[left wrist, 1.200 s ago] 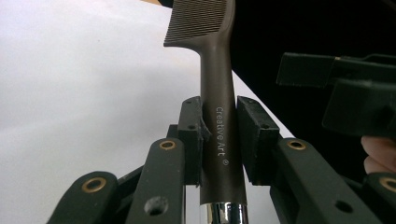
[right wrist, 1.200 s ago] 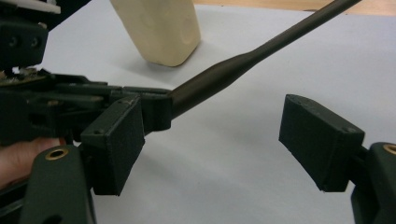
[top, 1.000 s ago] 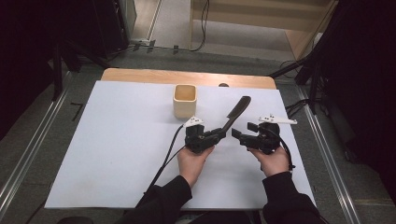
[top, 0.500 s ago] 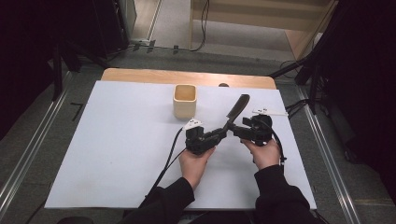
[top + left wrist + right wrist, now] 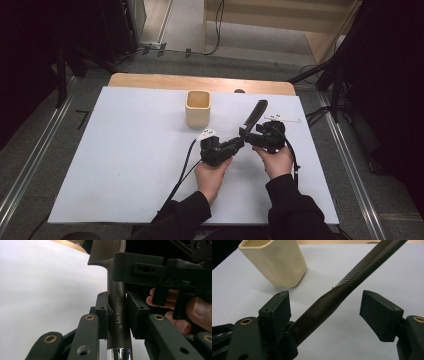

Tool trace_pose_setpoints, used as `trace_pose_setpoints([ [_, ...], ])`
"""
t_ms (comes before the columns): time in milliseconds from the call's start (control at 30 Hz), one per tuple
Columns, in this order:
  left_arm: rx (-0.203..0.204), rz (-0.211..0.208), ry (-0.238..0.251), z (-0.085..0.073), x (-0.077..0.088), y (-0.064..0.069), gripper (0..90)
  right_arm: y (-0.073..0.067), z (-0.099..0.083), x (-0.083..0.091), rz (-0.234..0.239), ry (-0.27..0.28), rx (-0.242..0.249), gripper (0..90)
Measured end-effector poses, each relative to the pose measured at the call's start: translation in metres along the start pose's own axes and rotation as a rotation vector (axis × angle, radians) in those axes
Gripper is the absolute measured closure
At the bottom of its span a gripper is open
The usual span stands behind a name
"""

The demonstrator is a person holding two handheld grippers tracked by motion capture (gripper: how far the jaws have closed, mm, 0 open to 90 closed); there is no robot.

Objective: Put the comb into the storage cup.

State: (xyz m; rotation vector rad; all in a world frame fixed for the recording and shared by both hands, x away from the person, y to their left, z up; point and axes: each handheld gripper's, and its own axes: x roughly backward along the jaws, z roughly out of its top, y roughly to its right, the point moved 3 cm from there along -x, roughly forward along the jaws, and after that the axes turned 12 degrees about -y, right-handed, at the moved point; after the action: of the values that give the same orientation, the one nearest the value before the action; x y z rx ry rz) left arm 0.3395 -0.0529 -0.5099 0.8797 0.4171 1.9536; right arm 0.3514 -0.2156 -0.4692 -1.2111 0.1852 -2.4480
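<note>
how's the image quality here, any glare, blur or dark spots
High view: sheet evenly lit, surroundings nearly black. Left gripper view: sheet washed out, sharp lettering on the comb, glint on its metal end. Right gripper view: cup and comb teeth soft, near jaws slightly blurred.

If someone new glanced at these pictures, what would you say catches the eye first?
Most striking is the dark comb held above the white table cover just right of centre: the left gripper is clamped on its handle, while the right gripper has its jaws open on either side of the comb without touching it. Next comes the cream cup, standing upright just behind them, towards the table's far edge.
</note>
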Motion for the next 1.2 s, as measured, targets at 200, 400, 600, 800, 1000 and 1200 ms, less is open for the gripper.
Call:
trace_pose_setpoints([
  [200,-0.001,-0.001,0.008,-0.0004,-0.0012,0.0020,73.2,-0.0046,0.0007,-0.0061,0.003,-0.006,-0.001,26.0],
  [400,-0.024,-0.007,0.016,-0.0007,-0.0001,0.0047,73.2,-0.0062,0.0015,-0.0105,0.020,-0.042,-0.019,38.7],
  [600,-0.033,-0.010,0.024,-0.0013,-0.0011,0.0059,73.2,-0.0044,0.0037,-0.0097,0.054,-0.073,-0.090,49.6],
  [800,-0.038,-0.010,0.009,-0.0034,-0.0034,0.0052,73.1,-0.0050,0.0045,-0.0093,0.054,-0.088,-0.112,54.9],
  [1000,-0.036,-0.007,0.003,-0.0045,-0.0047,0.0054,73.1,-0.0054,0.0054,-0.0094,0.057,-0.092,-0.116,58.8],
  [1200,-0.036,-0.010,-0.012,-0.0057,-0.0055,0.0048,73.1,-0.0061,0.0063,-0.0090,0.069,-0.098,-0.114,62.3],
])
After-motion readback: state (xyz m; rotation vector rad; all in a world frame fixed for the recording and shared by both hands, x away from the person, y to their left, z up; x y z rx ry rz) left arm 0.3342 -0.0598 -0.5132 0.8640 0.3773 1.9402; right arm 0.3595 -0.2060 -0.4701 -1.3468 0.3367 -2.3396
